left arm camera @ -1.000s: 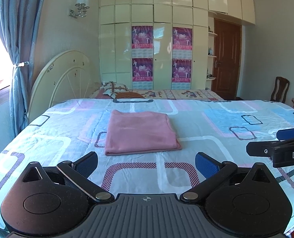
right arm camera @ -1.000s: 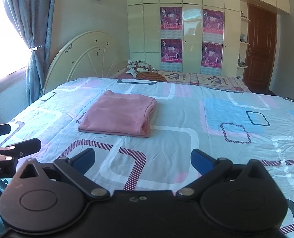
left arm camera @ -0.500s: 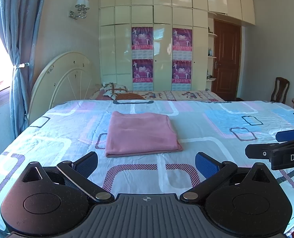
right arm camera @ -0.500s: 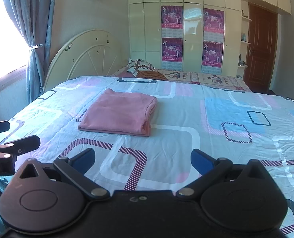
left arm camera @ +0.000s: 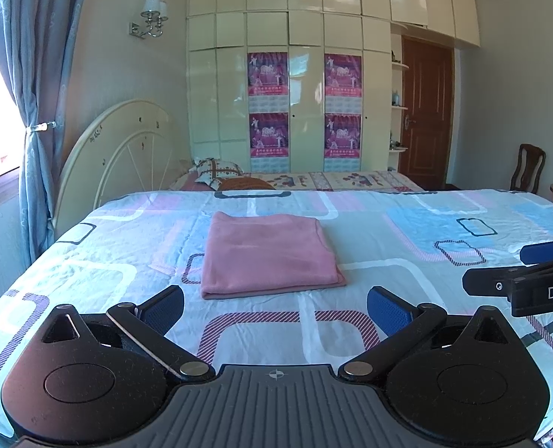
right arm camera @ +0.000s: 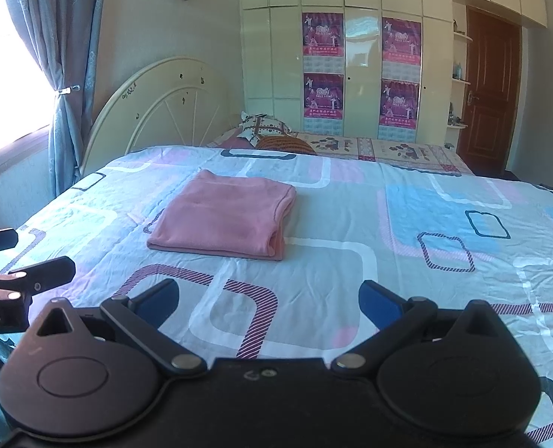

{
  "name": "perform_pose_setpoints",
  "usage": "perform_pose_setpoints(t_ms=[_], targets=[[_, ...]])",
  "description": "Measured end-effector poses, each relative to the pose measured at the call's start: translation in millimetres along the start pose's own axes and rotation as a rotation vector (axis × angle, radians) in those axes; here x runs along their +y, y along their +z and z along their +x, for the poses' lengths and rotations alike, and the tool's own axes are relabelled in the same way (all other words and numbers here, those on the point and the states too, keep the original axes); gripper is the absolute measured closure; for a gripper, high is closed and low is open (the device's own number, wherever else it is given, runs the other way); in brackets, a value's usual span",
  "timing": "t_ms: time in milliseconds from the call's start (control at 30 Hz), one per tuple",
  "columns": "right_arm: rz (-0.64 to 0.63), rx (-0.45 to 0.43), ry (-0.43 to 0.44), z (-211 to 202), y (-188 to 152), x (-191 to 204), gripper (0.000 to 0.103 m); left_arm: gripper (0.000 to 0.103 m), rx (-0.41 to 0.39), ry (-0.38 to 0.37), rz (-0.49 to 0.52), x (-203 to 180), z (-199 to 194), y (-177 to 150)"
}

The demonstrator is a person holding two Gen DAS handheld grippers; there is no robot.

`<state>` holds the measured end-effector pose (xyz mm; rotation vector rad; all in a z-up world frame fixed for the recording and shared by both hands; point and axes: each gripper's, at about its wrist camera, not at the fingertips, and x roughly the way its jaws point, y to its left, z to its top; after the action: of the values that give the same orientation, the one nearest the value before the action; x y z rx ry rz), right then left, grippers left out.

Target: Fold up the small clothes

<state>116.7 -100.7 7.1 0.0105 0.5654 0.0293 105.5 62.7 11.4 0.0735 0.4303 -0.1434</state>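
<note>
Folded pink fleece garment flat on patterned bed sheet; both grippers' fingers wide apart, empty: leave undisturbed, withdraw clear.

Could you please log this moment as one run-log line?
pink garment: folded on bed | left claw: open, empty | right claw: open, empty

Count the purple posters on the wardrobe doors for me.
4: upper left poster, lower left poster, upper right poster, lower right poster. None looks hidden.
</note>
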Motion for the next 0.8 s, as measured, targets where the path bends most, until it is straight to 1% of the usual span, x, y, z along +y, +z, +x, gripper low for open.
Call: perform_pose_setpoints(t_ms=[567,700,800], targets=[[0.0,-0.006,-0.001,-1.0,2.7,-1.1,0.001,0.0,0.012,-0.002,-0.017,4.9,3.9,-0.4],[0.002,-0.008,0.0,-0.7,3.9,-1.0,0.001,0.0,0.007,-0.003,0.011,4.3,4.9,-0.8],[0.001,-0.01,0.0,-2.1,5.0,0.6,0.001,0.0,0.004,-0.002,0.002,5.6,4.1,-0.3]])
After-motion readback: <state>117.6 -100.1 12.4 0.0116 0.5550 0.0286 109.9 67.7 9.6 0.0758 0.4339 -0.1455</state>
